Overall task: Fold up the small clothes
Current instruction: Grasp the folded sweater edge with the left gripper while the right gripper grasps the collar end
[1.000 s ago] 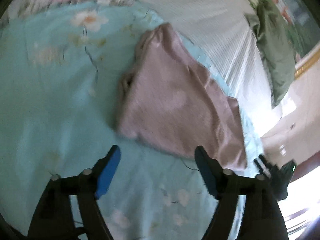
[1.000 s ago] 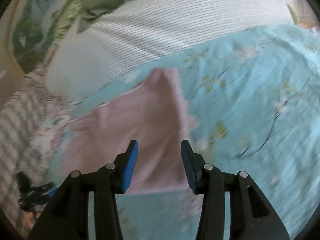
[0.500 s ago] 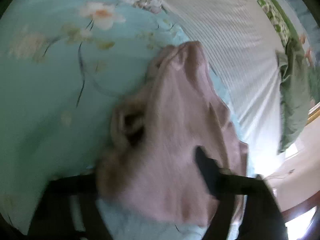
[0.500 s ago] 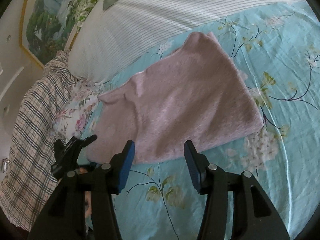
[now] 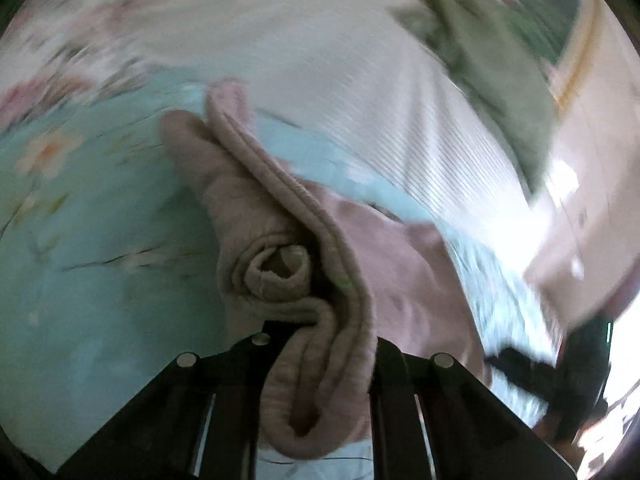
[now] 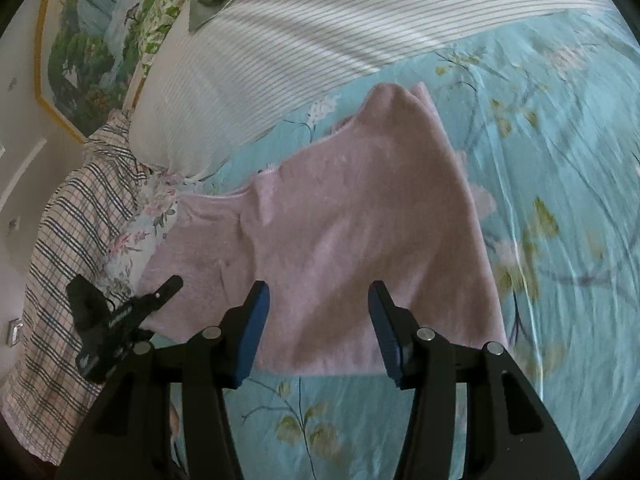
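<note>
A small pink-mauve garment (image 6: pixel 360 224) lies on the light blue floral bedsheet (image 6: pixel 560 160). In the left wrist view my left gripper (image 5: pixel 328 344) is shut on a bunched, ribbed edge of the garment (image 5: pixel 320 320), which curls up between the jaws and hides the pads. The rest of the cloth trails away over the sheet. In the right wrist view my right gripper (image 6: pixel 316 320) is open and empty, its blue pads hovering over the garment's near edge. The left gripper's black body (image 6: pixel 112 316) shows at the garment's left corner.
A white striped pillow (image 6: pixel 320 40) lies behind the garment. A plaid cloth (image 6: pixel 68 240) hangs at the left edge of the bed. A green cloth (image 5: pixel 480 48) and a framed landscape picture (image 6: pixel 92 40) are at the back.
My left gripper has moved onto the garment's edge and shut on it, lifting a bunched fold. My right gripper has moved closer over the garment's near edge and stays open.
</note>
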